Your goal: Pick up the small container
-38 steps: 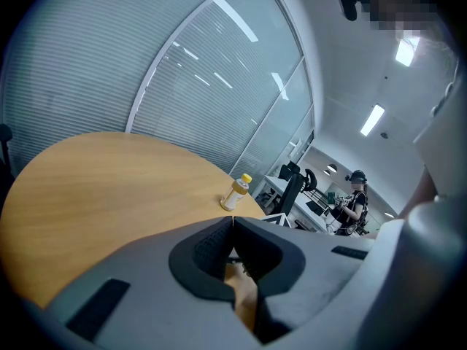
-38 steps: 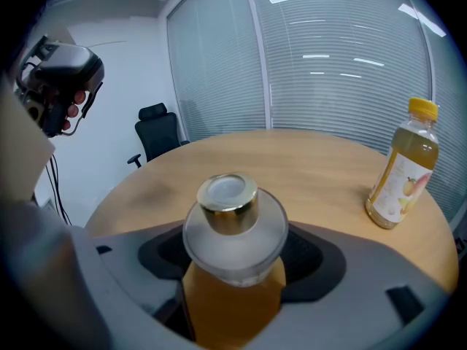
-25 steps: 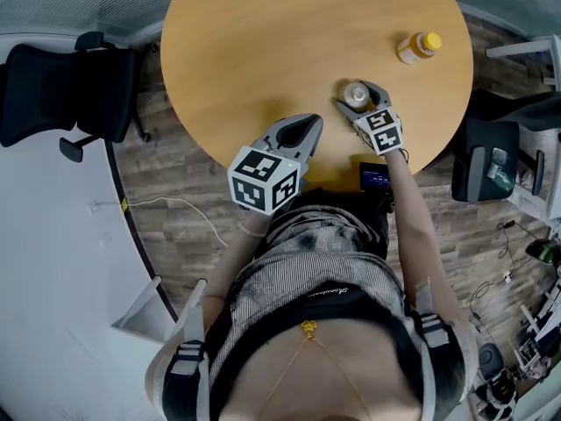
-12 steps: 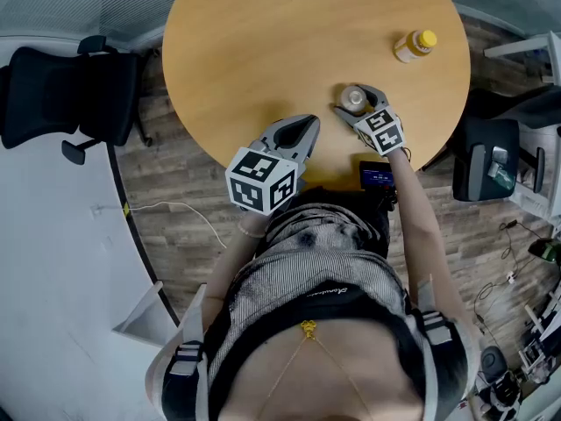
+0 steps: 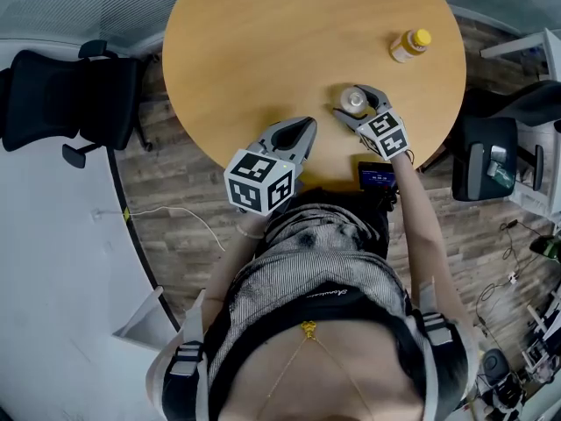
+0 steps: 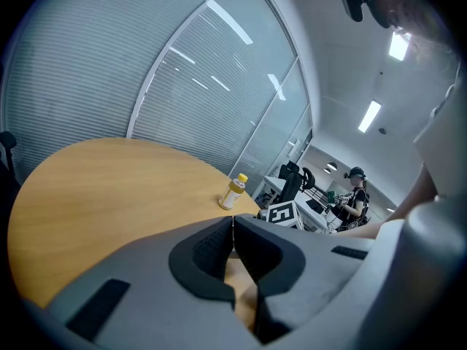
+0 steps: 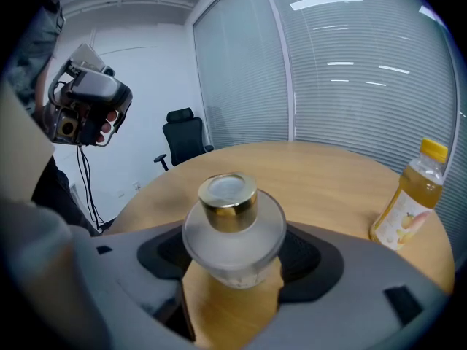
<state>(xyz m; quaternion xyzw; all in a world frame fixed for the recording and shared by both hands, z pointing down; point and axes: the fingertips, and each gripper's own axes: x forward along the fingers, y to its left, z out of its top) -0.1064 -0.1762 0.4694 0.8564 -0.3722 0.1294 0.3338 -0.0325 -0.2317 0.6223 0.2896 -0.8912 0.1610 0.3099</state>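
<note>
We see the right claw [image 5: 356, 102] closed on the small jar [image 7: 232, 228]. Its dark pads [image 7: 164, 257] press against the frosted glass, one on each side, and the gold cap [image 7: 228, 195] stands upright above the jaws. The jar's base sits low between the jaws, close over the bench [image 5: 263, 42]. We cannot tell whether it touches the wood or hangs just clear of it.

Ahead of the right claw and off to its right stands a juice bottle [image 7: 408, 195] with a yellow cap. It is upright on the bench and well apart from the jar. Behind this claw, just past its marker cube [image 5: 385, 133], a small dark device [image 5: 375, 176] shows at the bench edge. We cannot tell what it rests on.

The left claw [image 6: 232, 228] is shut with nothing in it, and its tips meet in a thin line. It is over the near edge of the bench, to the left of the right claw and apart from the jar. Its own marker cube [image 5: 260, 181] hangs out past the bench edge toward the person. From this claw the juice bottle is ahead and to the right, beyond the tips. A black office chair [image 5: 61, 95] stands on the floor far to the left of the left claw, off the bench.
</note>
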